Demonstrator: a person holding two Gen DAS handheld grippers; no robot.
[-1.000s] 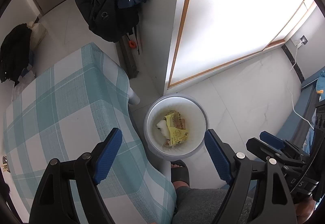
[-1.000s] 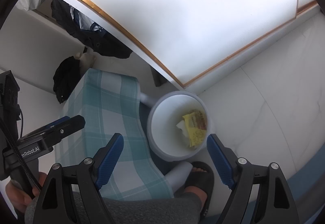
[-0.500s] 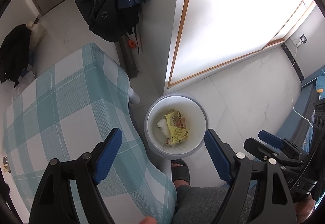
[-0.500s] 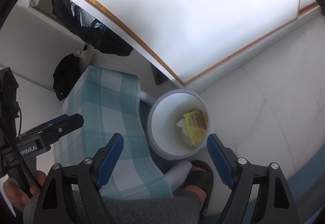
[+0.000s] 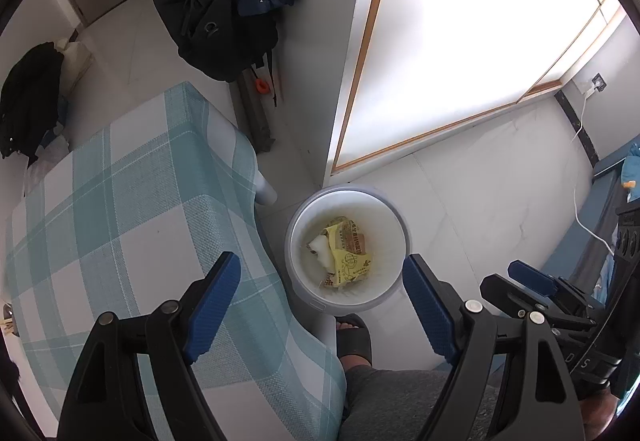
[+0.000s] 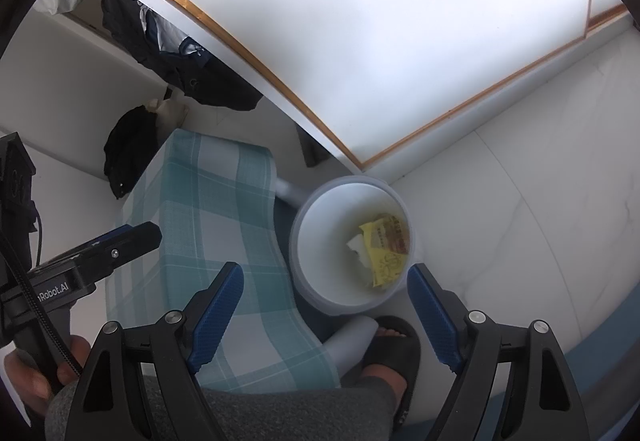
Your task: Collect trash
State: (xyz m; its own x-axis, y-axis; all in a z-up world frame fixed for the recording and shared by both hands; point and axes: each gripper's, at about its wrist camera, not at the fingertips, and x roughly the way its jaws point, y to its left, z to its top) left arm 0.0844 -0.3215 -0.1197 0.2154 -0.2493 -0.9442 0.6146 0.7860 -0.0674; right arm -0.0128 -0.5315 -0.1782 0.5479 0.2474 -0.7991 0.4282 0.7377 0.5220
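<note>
**Both grippers empty above a bin with trash in it**

Down on the floor stands the white trash bin (image 5: 347,251), round and open-topped, just beside the corner of the table (image 5: 120,209) with its teal-and-white checked cloth. Inside it lie a yellow wrapper (image 5: 350,261), a brownish printed packet (image 5: 352,237) at about 12 o'clock of the wrapper, and a crumpled white scrap (image 5: 320,246) at about 9 o'clock of it. The wrapper rests on the bin's bottom, partly over the packet.

The left gripper (image 5: 322,299) hangs above the bin with its blue-padded fingers (image 5: 212,299) spread wide; nothing is between them and they touch nothing. The right gripper (image 6: 324,301) is likewise wide open and empty, its fingers (image 6: 218,305) framing the bin's near rim from above.

From the left wrist view the right gripper shows at about 4 o'clock, and a black backpack (image 5: 216,13) hangs at 12 o'clock beside a bright window (image 5: 472,29); a white cable (image 5: 580,177) runs down the wall at 3 o'clock. Only the right wrist view shows the left gripper's body at 9 o'clock with the person's hand (image 6: 36,377) around its handle, and the full black sandal (image 6: 394,347) on the person's foot, at 6 o'clock of the bin, beside a grey table leg (image 6: 352,345).
</note>
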